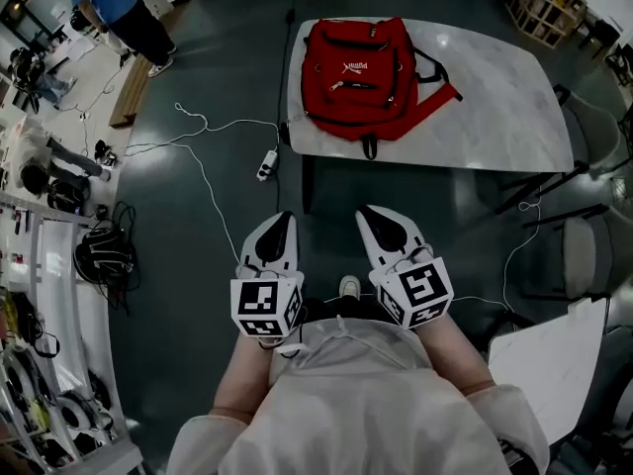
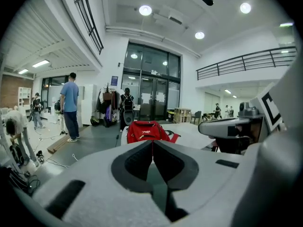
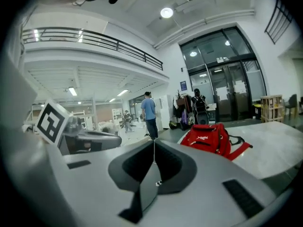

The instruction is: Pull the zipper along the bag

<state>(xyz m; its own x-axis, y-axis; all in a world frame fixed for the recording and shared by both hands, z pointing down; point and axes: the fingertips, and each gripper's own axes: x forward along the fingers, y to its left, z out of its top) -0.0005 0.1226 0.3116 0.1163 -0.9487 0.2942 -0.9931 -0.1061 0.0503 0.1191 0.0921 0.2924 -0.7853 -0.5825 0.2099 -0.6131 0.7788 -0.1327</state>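
- Two grippers, held low & close to the person's body, side by side but not touching, tips aimed toward the table (image 1: 495, 97).
- left gripper (image 1: 284, 221): jaws fully together, pads meet in a thin seam, nothing between them.
- right gripper (image 1: 369, 216): same, jaws closed tip to tip, nothing held.
- bag (image 1: 358, 77): red backpack, lies flat on the white marbled table, on the left part of the top. Red strap runs out to the right, dark loop hangs over the near edge.
- Bag is well apart from both grippers, w/ dark floor (image 1: 198, 295) between them.
- zipper (image 1: 356, 85): short pale line across the bag front. Too small to tell whether it is open or closed.
- Both gripper views: bag shows far off beyond the closed tips. Each view also catches the other gripper at its side.
- power strip (image 1: 267, 164): white, on the floor just beside the table's left edge, white cable (image 1: 198, 132) trailing off left.
- person in blue shirt (image 1: 114, 3): stands at far left of the room, well away from the table.
- chair (image 1: 584, 255): right of the table, near its corner.
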